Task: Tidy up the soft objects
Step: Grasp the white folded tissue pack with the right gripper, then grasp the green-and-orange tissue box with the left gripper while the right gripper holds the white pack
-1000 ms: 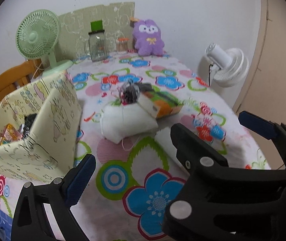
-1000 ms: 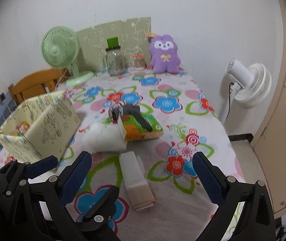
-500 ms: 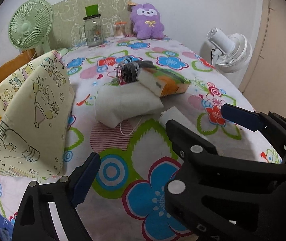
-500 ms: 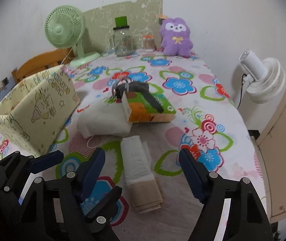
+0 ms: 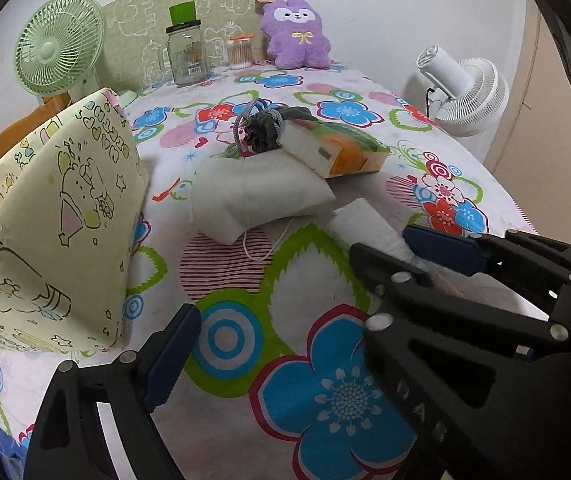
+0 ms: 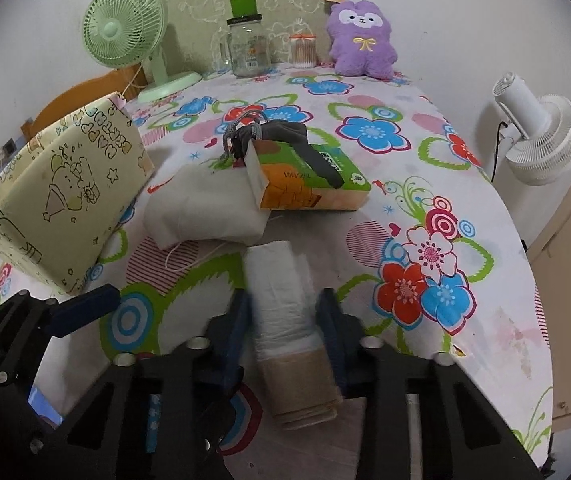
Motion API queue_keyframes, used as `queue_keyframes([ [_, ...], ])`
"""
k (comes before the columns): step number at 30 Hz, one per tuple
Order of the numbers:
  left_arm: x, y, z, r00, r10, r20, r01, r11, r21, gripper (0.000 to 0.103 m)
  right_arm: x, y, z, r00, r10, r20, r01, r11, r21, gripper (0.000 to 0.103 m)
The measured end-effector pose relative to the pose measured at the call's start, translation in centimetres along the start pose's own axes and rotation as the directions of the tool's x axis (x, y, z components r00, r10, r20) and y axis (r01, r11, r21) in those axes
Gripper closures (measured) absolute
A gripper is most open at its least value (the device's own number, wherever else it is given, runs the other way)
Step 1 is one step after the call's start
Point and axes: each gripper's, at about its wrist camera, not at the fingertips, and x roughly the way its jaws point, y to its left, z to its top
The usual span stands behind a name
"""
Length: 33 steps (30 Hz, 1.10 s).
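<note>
We are holding the right gripper [image 6: 283, 320] astride the folded white-and-tan cloth stack [image 6: 285, 300], a finger at each flank; whether the pads are already pressing we cannot tell, since the fingers are blurred. The left gripper [image 5: 277, 292] is hanging spread wide and empty just beside it, over the flowered worktop [image 6: 437, 200]. Beyond the stack a white drawstring pouch [image 6: 205, 210] is lying near, with the orange-and-green tissue pack [image 6: 313, 180] leaning against it and a grey cord bundle [image 6: 261, 132] draped on top. The yellow fabric bin [image 6: 65, 196] is standing to the left, well apart. We are judging that the stack, being loose layers, could fan out or shed its lower folds if pinched too high, and its drooping end could snag the pouch's string.
</note>
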Motion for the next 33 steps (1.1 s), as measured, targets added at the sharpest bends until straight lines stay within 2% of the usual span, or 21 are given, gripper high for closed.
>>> queue_keyframes([
  [4, -0.1, -0.1, 0.2, 1.000, -0.018, 0.003, 0.018, 1.000, 0.010, 0.017, -0.3, -0.1, 0.1, 1.000, 0.011, -0.001, -0.011, 1.000, 0.001, 0.076],
  [10, -0.6, -0.7, 0.8, 0.999, -0.028, 0.027, 0.027, 0.999, 0.021, 0.017, -1.4, -0.7, 0.5, 1.000, 0.001, 0.028, -0.001, 1.000, 0.004, 0.077],
  [22, -1.5, -1.4, 2.9, 0.998, -0.009, 0.063, 0.009, 1.000, 0.007, 0.015, -3.8, -2.0, 2.2, 0.995, -0.023, 0.098, 0.022, 1.000, 0.014, 0.077],
  [33, -0.8, -0.9, 5.3, 0.996, 0.037, 0.084, -0.033, 0.999, -0.043, 0.012, -3.8, -2.8, 4.3, 0.989, -0.026, 0.144, 0.023, 0.999, 0.022, 0.077],
])
